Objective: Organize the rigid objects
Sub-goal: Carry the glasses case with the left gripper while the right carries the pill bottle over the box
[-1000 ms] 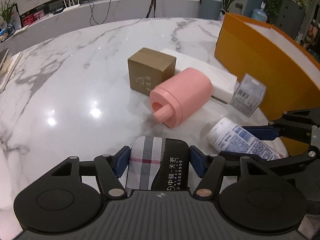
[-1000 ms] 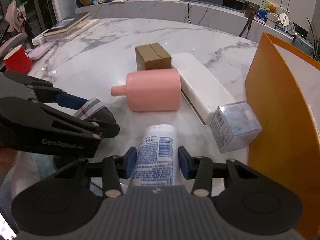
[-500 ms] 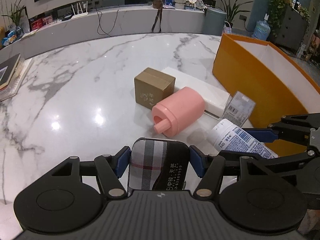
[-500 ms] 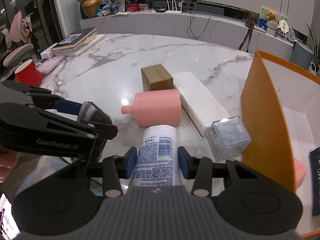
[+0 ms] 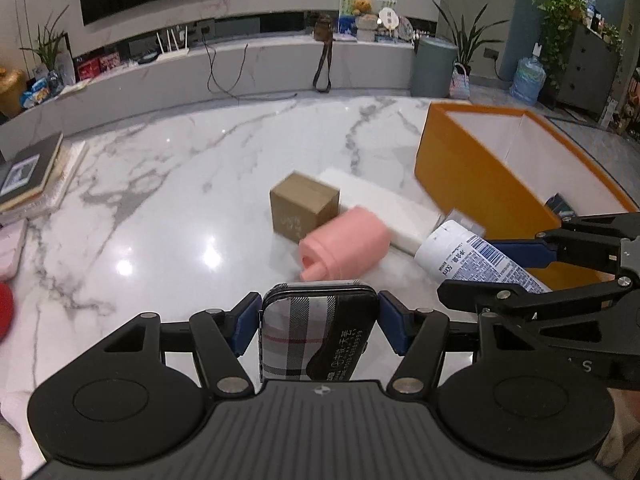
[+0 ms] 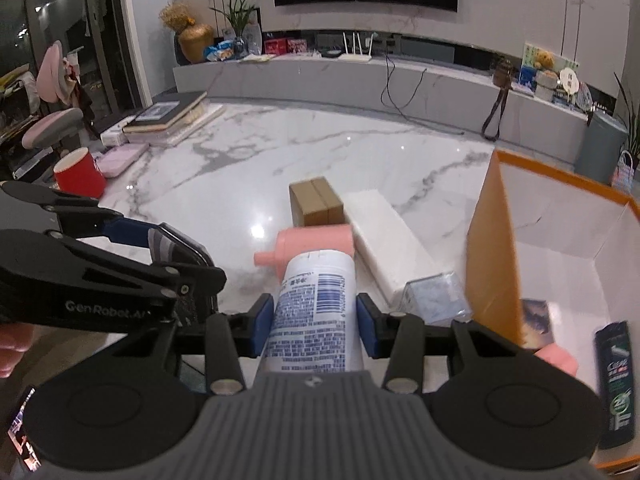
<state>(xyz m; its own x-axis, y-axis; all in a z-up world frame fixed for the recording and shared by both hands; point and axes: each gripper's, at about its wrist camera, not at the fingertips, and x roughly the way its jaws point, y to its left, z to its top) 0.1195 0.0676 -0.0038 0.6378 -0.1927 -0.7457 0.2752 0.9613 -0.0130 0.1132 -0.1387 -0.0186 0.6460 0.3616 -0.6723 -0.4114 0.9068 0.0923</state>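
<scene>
Above the marble table (image 5: pixel 168 208), the left gripper (image 5: pixel 320 322) clamps a plaid case (image 5: pixel 316 332), and the right gripper (image 6: pixel 314 322) pinches a white tube (image 6: pixel 312 312). Both should clear the orange box (image 6: pixel 494 240) wall before loosening, then drop into bare floor beside the dark bottle (image 6: pixel 618 384).

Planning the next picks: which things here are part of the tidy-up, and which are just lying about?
Job: plaid case, white tube, pink bottle, brown box, white box, clear box, orange bin.
Lying about: books, red cup.
</scene>
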